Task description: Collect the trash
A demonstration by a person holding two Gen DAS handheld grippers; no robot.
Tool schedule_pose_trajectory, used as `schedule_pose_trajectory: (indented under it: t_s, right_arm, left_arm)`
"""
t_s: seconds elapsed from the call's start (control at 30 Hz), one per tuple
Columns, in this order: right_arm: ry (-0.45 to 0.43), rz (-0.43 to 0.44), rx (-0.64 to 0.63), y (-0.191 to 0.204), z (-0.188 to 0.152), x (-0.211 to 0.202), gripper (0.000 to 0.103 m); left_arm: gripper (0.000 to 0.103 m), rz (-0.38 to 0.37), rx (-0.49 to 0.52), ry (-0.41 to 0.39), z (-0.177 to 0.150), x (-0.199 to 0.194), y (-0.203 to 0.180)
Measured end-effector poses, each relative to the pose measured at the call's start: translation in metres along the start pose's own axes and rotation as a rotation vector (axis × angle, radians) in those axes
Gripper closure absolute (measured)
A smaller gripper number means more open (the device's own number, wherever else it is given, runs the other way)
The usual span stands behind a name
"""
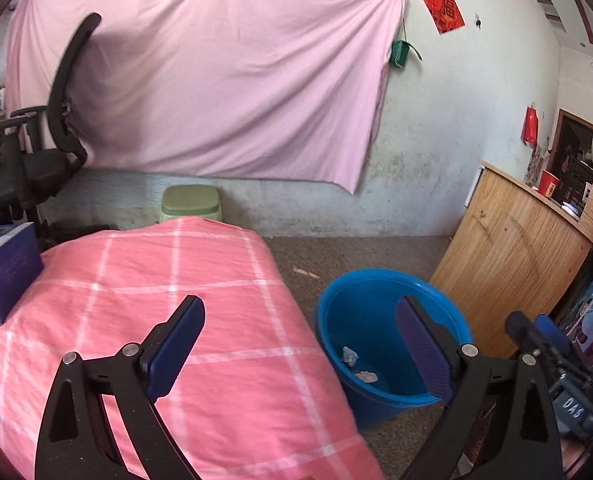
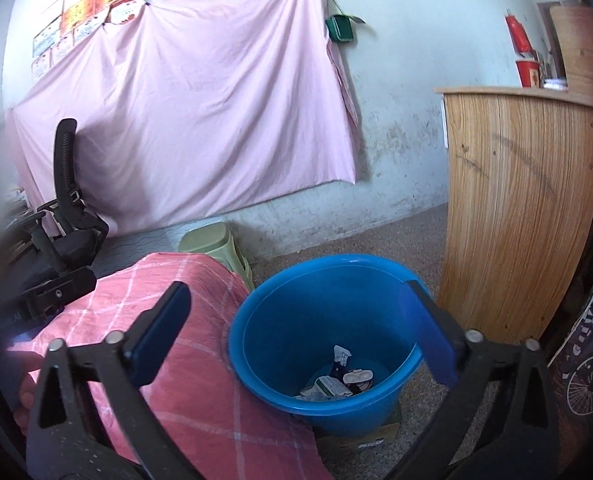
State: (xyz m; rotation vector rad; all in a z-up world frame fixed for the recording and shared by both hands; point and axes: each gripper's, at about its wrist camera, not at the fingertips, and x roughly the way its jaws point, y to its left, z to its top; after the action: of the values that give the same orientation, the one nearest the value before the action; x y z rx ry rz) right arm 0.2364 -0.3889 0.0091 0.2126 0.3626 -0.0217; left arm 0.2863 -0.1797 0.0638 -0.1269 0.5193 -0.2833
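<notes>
A blue bucket (image 1: 356,312) (image 2: 296,320) stands on the floor beside a table under a pink checked cloth (image 1: 136,280) (image 2: 200,380). Crumpled white paper (image 1: 350,356) and other scraps lie at its bottom; the right wrist view shows a torn wrapper (image 2: 340,354), a small white plastic piece (image 2: 358,378) and a printed carton scrap (image 2: 326,386). My left gripper (image 1: 300,308) is open and empty over the table's right edge, next to the bucket. My right gripper (image 2: 296,288) is open and empty above the bucket's mouth.
A blue book (image 1: 4,268) lies on the table at the left. Behind are a black office chair (image 1: 56,120), a green stool (image 1: 190,202) and a hanging pink sheet (image 1: 216,80). A wooden cabinet (image 1: 512,248) (image 2: 524,208) stands right of the bucket, which rests on cardboard (image 2: 360,440).
</notes>
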Motion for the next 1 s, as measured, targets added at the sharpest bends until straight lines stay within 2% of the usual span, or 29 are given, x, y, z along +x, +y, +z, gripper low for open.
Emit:
schedule_pose_trajectory:
  t_s: [0.37, 0.67, 1.0]
  right_arm:
    - [-0.085, 0.029, -0.04, 0.031, -0.003, -0.042, 0.0]
    - [-0.169, 0.058, -0.033, 0.05, -0.012, -0.08, 0.0]
    - [-0.213, 0.097, -0.056, 0.074, -0.026, -0.12, 0.0]
  left_arm:
    - [0.006, 0.078, 0.014, -0.115, -0.017, -0.059, 0.022]
    - [0.002, 0.096, 0.011, -0.171, -0.03, -0.105, 0.039]
    - [0.002, 0.136, 0.027, -0.23, -0.048, -0.157, 0.047]
